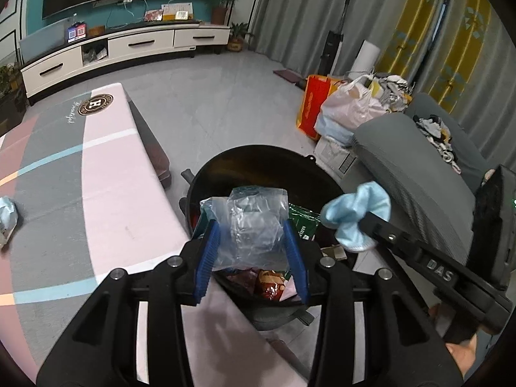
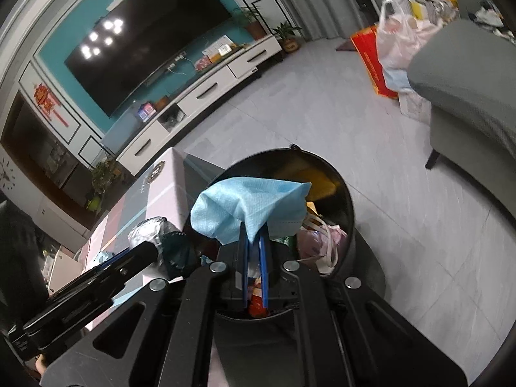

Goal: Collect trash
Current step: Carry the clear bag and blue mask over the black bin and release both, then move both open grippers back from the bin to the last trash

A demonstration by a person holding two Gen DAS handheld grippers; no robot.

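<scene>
The left claw has its blue pads part-way apart with a crumpled clear plastic bag clamped between them, held above the open mouth of the round black trash bin. The right claw is pinched fully together on a light blue disposable face mask, which hangs over the same bin mouth; in the left wrist view that mask sits just right of the plastic bag, apart from it.

The bin already holds wrappers, among them a green packet and a red snack wrapper, plus a pink bag with white handles toward its right wall. Its left rim stands just beside the edge of the pink and grey patterned counter, leaving almost no gap there. Another crumpled light blue mask lies on the counter well to the left.

To the right of the bin the grey tiled floor is bare as far as the grey sofa. Beyond the bin the floor runs open to the white TV cabinet.
</scene>
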